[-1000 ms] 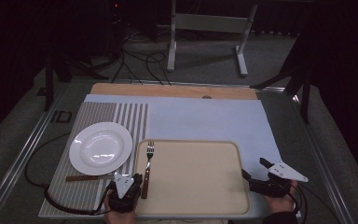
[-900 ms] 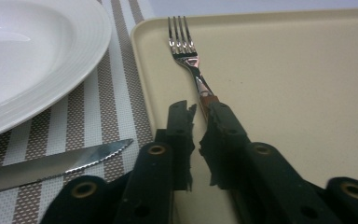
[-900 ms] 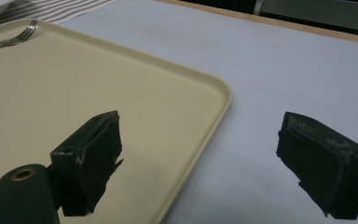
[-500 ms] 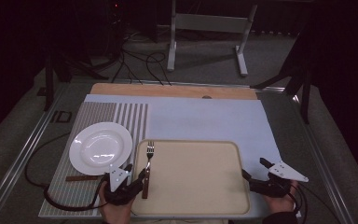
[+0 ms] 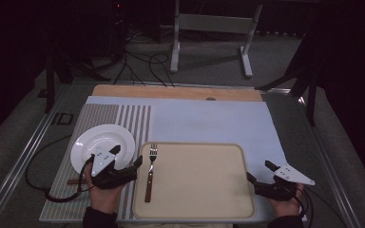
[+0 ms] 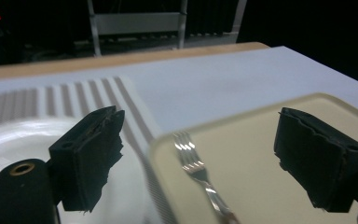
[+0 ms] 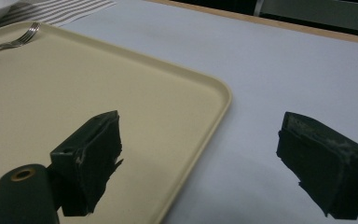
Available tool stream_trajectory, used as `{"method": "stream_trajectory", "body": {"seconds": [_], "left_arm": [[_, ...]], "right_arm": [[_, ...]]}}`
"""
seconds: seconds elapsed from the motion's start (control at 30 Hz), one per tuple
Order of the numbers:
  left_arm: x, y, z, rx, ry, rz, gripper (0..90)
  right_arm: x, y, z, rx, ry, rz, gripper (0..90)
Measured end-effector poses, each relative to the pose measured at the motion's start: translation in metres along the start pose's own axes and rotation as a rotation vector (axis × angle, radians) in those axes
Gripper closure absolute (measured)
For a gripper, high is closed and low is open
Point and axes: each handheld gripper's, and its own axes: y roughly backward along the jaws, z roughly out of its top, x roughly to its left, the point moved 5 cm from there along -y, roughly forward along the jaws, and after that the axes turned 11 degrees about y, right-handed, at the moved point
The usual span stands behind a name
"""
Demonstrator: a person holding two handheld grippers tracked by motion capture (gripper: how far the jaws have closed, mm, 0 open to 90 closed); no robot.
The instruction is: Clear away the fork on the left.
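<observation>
A fork (image 5: 150,171) with a brown handle lies lengthwise on the left part of a beige tray (image 5: 204,190), tines pointing away from me. My left gripper (image 5: 127,156) is open, just left of the fork, over the tray's left edge and the rim of a white plate (image 5: 97,142). In the left gripper view the fork (image 6: 200,170) lies between the spread jaws, untouched, with the plate (image 6: 9,140) at the left. My right gripper (image 5: 260,171) is open and empty at the tray's right edge. Its own view shows the tray's corner (image 7: 205,93) between the jaws.
A pale blue mat (image 5: 209,121) with a striped left part (image 5: 123,118) covers the table. A brown strip (image 5: 73,181) pokes out beside my left hand. A wooden board (image 5: 171,92) runs along the far edge. Cables and a metal stand (image 5: 209,28) lie beyond the table.
My left gripper has moved from the fork's handle to the left and forward, toward the plate. The fork lies where it was. The right gripper has hardly moved.
</observation>
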Motion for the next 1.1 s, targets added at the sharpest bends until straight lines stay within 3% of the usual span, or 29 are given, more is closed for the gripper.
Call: {"method": "stream_trajectory", "body": {"seconds": [0.2, 0.37, 0.47, 0.6, 1.1], "left_arm": [[0.025, 0.008, 0.019, -0.012, 0.002, -0.028, 5.2], [0.045, 0.009, 0.023, -0.015, -0.041, -0.041, 0.5], [0.052, 0.009, 0.021, -0.001, -0.082, -0.034, 0.0], [0.062, 0.01, 0.015, 0.012, -0.1, -0.031, 0.0], [0.098, 0.017, -0.009, 0.027, -0.094, -0.001, 0.0]], "right_arm": [[0.0, 0.0, 0.0, -0.003, 0.0, 0.001, 13.1], [0.0, 0.0, 0.001, -0.009, -0.001, 0.003, 13.1], [0.0, 0.0, 0.001, -0.01, -0.003, 0.001, 13.1], [-0.001, 0.0, 0.001, -0.014, -0.006, 0.001, 13.0], [-0.006, 0.0, 0.001, -0.044, -0.016, 0.005, 12.9]]}}
